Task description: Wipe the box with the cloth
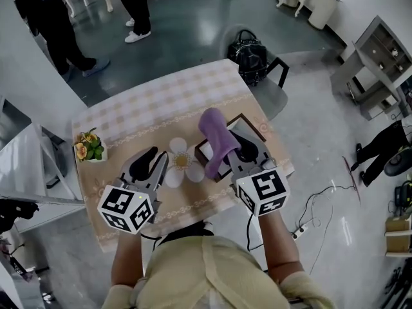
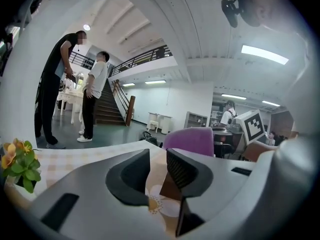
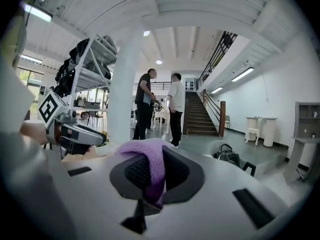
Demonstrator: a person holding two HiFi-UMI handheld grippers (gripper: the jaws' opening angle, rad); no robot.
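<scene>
A purple cloth (image 1: 215, 134) hangs folded over my right gripper (image 1: 235, 154), which is shut on it just above a dark brown box (image 1: 203, 150) with a pale inside. In the right gripper view the cloth (image 3: 145, 149) is pinched between the two pads of that gripper (image 3: 151, 160). My left gripper (image 1: 154, 156) hovers to the left of the box with its jaws partly apart and nothing between them. In the left gripper view, that gripper (image 2: 157, 156) frames a corner of the box (image 2: 170, 189), with the cloth (image 2: 189, 140) beyond it.
A white flower-shaped mat (image 1: 182, 163) lies on the checked tablecloth (image 1: 148, 108) between the grippers. A small pot of flowers (image 1: 89, 147) stands at the table's left edge. A black bag (image 1: 250, 55) sits on a chair behind the table. People (image 1: 61, 24) stand farther back.
</scene>
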